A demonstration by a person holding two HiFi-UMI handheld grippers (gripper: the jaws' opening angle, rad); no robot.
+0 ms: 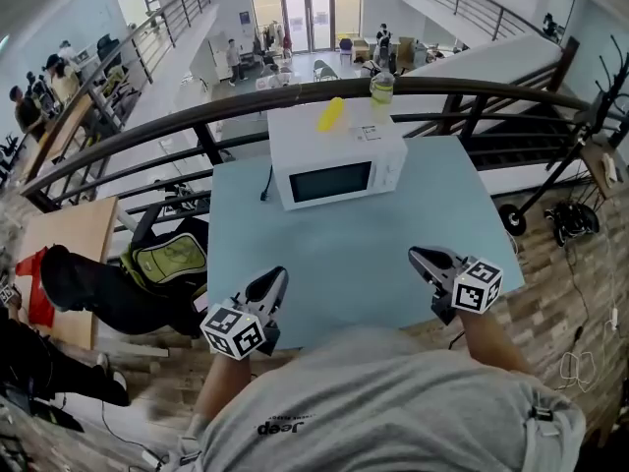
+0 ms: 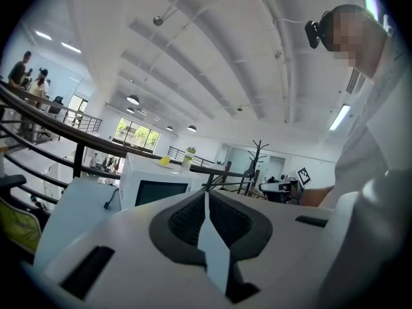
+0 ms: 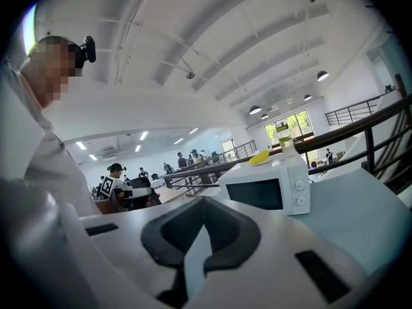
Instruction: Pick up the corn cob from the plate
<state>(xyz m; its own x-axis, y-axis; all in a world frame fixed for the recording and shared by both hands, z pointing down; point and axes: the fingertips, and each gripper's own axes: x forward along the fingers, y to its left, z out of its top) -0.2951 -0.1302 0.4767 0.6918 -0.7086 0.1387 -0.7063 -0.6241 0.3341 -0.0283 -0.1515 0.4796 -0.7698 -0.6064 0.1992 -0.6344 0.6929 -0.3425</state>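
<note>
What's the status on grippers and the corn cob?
Left gripper shut, empty; right gripper shut, empty. Corn cob on plate atop microwave, untouched. Bottle close beside it.

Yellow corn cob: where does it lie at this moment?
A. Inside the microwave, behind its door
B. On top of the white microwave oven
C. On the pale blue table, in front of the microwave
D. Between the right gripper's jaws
B: the yellow corn cob lies on the top of the white microwave oven, beside a clear bottle, far from both grippers.
</note>
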